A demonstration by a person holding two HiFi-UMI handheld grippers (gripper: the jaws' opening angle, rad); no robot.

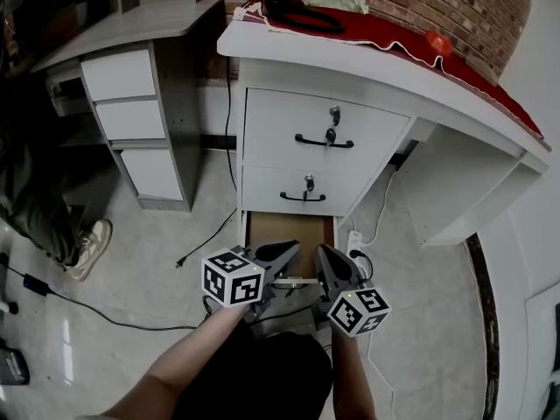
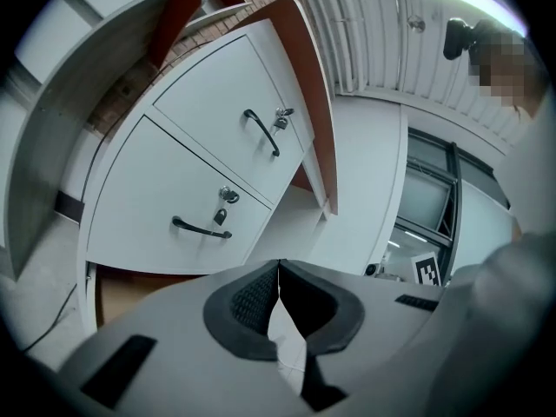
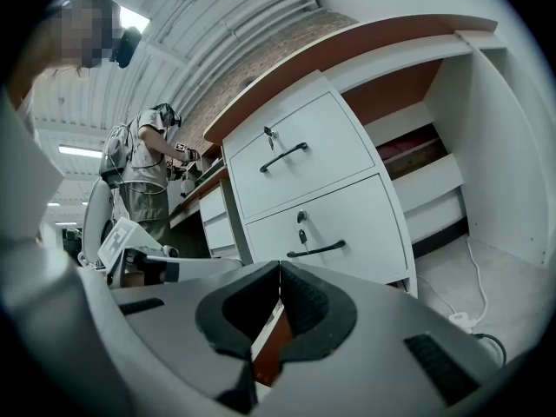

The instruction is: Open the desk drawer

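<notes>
Facing desk drawers [image 1: 325,138], left claw [image 1: 282,250] closed, right claw [image 1: 331,259] closed

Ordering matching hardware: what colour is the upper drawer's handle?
Black; the upper drawer's handle shows best in the right gripper view.

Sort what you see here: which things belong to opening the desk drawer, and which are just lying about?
Belong to the job:
- bottom drawer, brown inside showing
- left tongs, shut
- right tongs, shut

Just lying about:
- red cloth on the desk top
- power strip on the floor
- neighbouring desk
</notes>
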